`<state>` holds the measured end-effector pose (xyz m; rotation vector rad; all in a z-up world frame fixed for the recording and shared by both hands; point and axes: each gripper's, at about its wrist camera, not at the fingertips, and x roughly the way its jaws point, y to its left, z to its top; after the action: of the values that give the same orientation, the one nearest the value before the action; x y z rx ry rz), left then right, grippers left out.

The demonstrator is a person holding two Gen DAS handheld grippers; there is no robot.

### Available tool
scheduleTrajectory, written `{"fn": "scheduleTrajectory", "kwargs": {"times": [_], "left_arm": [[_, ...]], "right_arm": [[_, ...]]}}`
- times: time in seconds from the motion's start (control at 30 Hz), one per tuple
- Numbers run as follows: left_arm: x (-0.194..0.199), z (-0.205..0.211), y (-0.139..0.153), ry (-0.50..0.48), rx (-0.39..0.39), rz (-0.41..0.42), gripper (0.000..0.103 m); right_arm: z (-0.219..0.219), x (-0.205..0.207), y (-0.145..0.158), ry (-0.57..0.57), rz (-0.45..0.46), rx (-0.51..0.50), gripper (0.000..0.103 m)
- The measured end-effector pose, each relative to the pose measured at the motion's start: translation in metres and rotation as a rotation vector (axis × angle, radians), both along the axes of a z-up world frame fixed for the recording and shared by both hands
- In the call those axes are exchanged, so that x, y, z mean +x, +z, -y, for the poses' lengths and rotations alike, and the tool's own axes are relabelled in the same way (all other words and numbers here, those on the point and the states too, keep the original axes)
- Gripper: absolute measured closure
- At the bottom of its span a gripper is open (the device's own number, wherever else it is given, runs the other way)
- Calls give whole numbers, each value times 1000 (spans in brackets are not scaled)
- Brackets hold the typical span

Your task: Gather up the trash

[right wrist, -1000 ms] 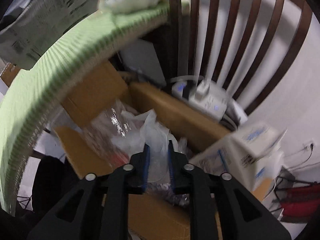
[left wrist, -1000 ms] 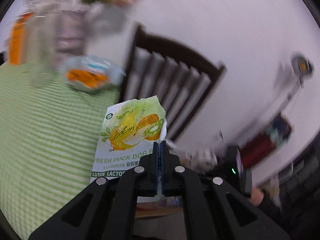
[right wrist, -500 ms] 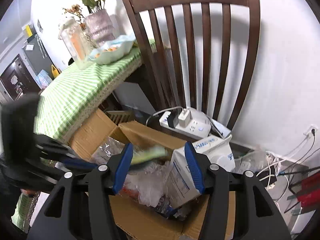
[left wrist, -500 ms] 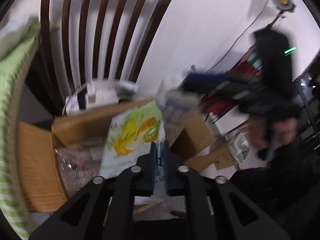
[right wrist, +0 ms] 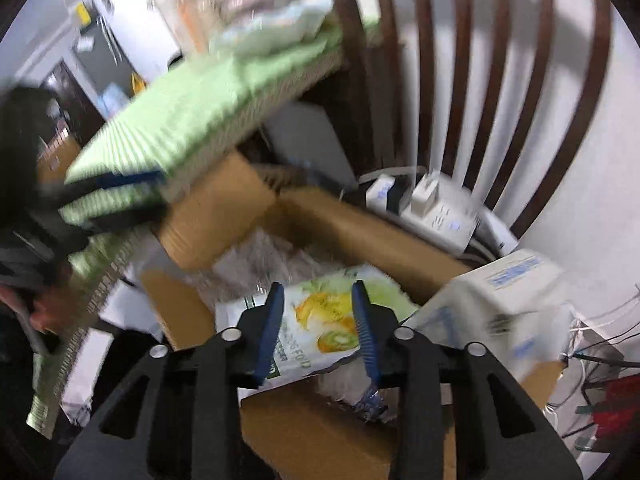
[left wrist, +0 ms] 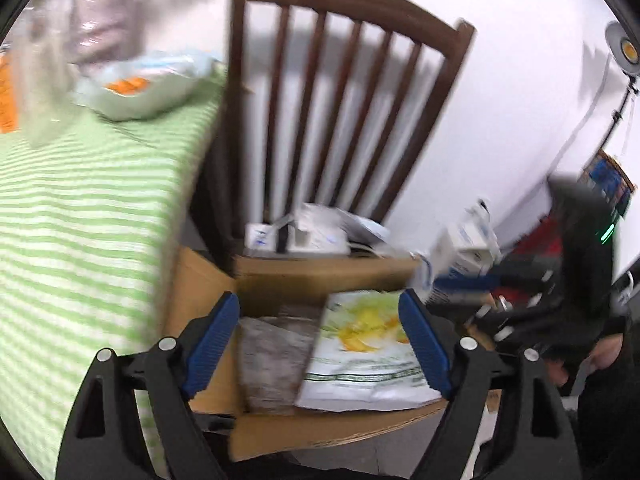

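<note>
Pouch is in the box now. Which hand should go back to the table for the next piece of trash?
Left, probably. The left gripper has just been opening and is empty, the dog food pouch lying loose in the cardboard box, with the green striped table beside it. The right gripper is over the box, farther from the table.

Left black plastic two-finger gripper (left wrist: 320,334): ribbed blue pads, silver screw heads at 8 and 4 o'clock. Right black plastic two-finger gripper (right wrist: 319,330): same build (green indicator light on its body). Dark sleeve (left wrist: 616,364) above hand.
</note>
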<state>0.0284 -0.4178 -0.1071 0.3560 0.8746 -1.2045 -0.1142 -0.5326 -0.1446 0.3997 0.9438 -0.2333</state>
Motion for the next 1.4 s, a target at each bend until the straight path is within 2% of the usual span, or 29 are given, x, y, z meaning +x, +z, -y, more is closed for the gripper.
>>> {"fn": "scheduleTrajectory", "kwargs": {"times": [0.07, 0.13, 0.27, 0.33, 0.37, 0.4, 0.43, 0.5, 0.6, 0.8, 1.07, 1.4], "left_arm": [[8, -12, 8, 46, -19, -2, 24], [14, -27, 17, 103, -37, 10, 23], [24, -65, 39, 222, -110, 32, 23], [29, -80, 49, 272, -138, 53, 18], [33, -90, 56, 310, -159, 74, 16], [37, -99, 62, 346, -176, 105, 15], [42, -108, 69, 375, -186, 139, 15], [50, -126, 81, 419, -200, 186, 14], [64, -159, 101, 522, -239, 265, 9], [83, -218, 137, 684, -292, 426, 7], [100, -279, 161, 805, -325, 520, 7], [124, -351, 161, 976, -296, 560, 7]], "right_arm": [[-4, 9, -8, 7, -28, 6, 69], [-8, 13, -5, 15, -19, 5, 69], [-16, 19, 15, 22, 17, -55, 69], [-18, 23, 29, 16, 45, -89, 67], [-20, 25, 36, 5, 61, -116, 64], [-23, 27, 43, -9, 80, -150, 56], [-28, 31, 52, -21, 106, -190, 52], [-39, 42, 71, -21, 164, -243, 51], [-55, 60, 94, -21, 239, -295, 44], [-107, 107, 144, 26, 406, -408, 29], [-168, 161, 171, 120, 512, -426, 23], [-236, 226, 181, 222, 540, -381, 21]]}}
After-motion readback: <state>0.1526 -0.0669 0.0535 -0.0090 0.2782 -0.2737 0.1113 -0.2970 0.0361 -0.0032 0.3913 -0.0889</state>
